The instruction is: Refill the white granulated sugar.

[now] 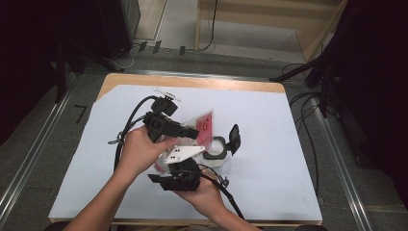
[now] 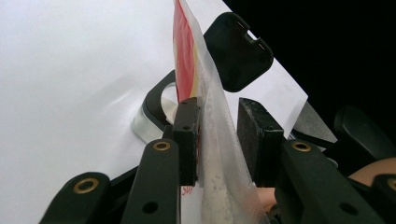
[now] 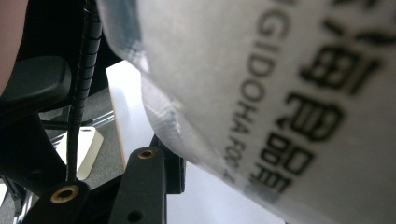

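A clear plastic pouch (image 1: 204,124) with a red label is held up over the middle of the table. My left gripper (image 1: 195,132) comes in from the left, shut on the pouch. In the left gripper view the pouch (image 2: 215,116) stands edge-on between my jaws, holding pale grains. My right gripper (image 1: 156,177) is below, near the pouch's lower end. In the right gripper view the printed pouch (image 3: 280,93) is very close and hides one jaw; one finger (image 3: 156,172) sits beside it. A clear container (image 1: 215,153) (image 2: 154,100) with a black rim stands just right, its black lid (image 1: 234,137) (image 2: 238,51) flipped open.
A white sheet (image 1: 269,183) covers the wooden table. A small white strip (image 1: 167,93) lies near the far edge. Black cables (image 1: 308,125) run on the floor at the right. A wooden frame (image 1: 269,19) stands behind the table.
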Demonstrator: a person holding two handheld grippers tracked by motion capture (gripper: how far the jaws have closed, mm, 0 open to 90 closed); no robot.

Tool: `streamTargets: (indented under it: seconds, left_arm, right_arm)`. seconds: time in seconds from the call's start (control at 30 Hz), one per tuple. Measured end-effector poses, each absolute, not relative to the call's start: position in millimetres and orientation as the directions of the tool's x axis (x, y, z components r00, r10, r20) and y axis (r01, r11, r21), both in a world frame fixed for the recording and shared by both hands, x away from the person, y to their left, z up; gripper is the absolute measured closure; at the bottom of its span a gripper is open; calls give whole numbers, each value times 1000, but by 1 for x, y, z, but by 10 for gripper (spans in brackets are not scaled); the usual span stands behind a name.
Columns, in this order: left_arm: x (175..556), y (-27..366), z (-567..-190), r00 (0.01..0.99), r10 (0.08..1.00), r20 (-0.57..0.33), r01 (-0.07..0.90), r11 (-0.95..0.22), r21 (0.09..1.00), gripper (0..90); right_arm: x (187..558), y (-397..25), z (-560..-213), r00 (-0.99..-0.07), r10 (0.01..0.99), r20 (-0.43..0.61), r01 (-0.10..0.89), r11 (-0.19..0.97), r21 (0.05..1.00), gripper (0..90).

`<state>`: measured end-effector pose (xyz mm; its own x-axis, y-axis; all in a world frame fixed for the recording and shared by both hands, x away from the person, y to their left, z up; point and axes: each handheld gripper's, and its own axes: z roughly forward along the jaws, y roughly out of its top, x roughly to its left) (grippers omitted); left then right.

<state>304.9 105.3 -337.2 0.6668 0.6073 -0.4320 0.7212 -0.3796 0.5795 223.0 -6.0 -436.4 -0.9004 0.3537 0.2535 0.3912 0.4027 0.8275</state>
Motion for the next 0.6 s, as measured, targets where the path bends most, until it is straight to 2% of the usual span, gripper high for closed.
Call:
streamTargets:
  seconds: [0.6]
  left_arm:
    - [301,100,-335,678,610,-410,708,-391,589,695]
  right_arm:
    - [223,-7,-438,-901,354,252,388,395,833,635]
